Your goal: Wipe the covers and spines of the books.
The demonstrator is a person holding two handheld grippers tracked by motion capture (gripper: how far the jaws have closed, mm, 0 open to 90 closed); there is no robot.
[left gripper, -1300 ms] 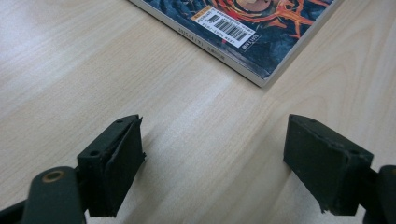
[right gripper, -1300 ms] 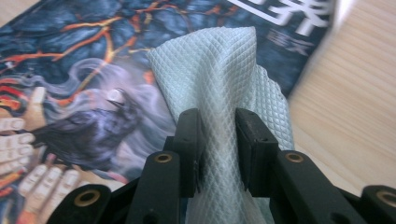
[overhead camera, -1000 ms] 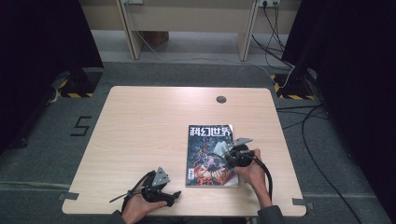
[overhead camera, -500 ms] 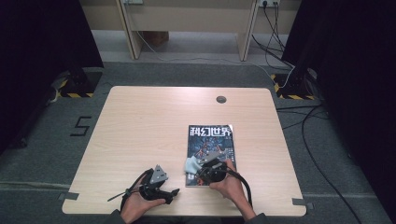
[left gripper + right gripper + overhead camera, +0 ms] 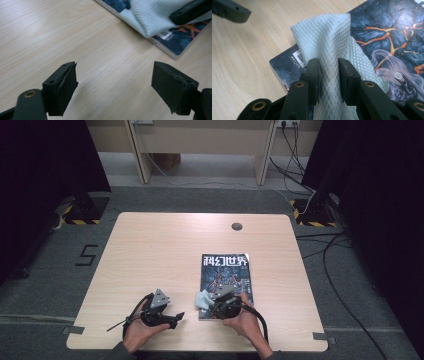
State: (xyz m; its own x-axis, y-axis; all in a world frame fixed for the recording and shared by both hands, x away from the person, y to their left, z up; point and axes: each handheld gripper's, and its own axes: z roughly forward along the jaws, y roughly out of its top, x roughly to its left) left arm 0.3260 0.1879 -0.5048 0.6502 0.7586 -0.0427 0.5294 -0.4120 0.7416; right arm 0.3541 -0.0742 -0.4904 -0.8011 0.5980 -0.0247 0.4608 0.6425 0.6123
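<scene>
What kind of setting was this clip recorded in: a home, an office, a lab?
Most likely a recording lab or studio. A lone wooden table stands on grey carpet between black curtains, with yellow-black hazard tape on the floor and cables running to wall sockets. A magazine is the prop.

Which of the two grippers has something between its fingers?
The right gripper: its fingers pinch the pale cloth over the magazine. The left gripper stands open over bare table.

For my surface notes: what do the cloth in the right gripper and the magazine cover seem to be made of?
Cloth: pale woven fabric, probably microfibre, with a diamond waffle texture. Magazine: printed paper, seemingly glossy, with a barcode label by its corner.
</scene>
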